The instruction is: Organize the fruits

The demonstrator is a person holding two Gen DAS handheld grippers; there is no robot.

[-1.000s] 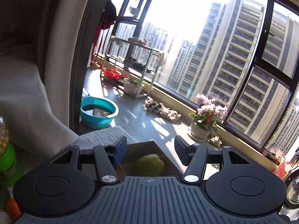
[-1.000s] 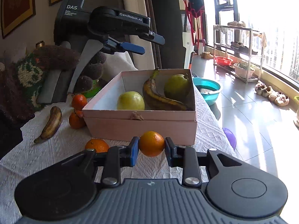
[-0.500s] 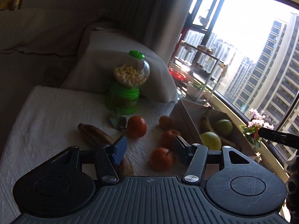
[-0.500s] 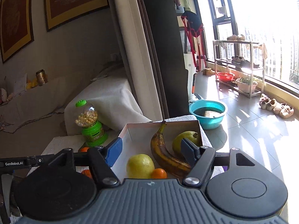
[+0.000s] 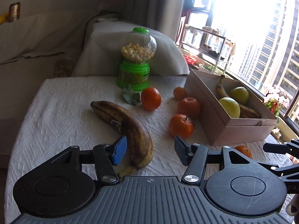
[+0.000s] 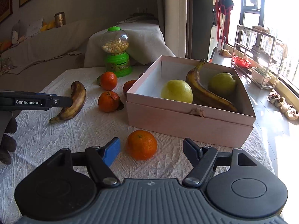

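Note:
A pink cardboard box (image 6: 186, 123) (image 5: 214, 119) on the white cloth holds a banana (image 6: 203, 89), a yellow-green apple (image 6: 176, 91) and a green pear (image 6: 221, 83). A brown banana (image 5: 129, 125) (image 6: 74, 100) lies between the fingers of my open left gripper (image 5: 149, 149), not gripped. My open right gripper (image 6: 152, 150) stands around a tangerine (image 6: 141, 144) in front of the box, jaws apart from it. Several more tangerines (image 5: 181, 125) (image 5: 151, 98) (image 6: 108, 101) lie left of the box.
A green candy dispenser (image 5: 135, 65) (image 6: 116, 52) stands at the back of the table. A covered sofa (image 6: 46, 43) lies behind. A shelf rack (image 6: 257, 56) and shoes stand on the floor by the window at the right. The table edge drops off right of the box.
My left gripper swung from the window down over the brown banana. My right gripper let go of a tangerine over the box, then came down around another tangerine on the cloth.

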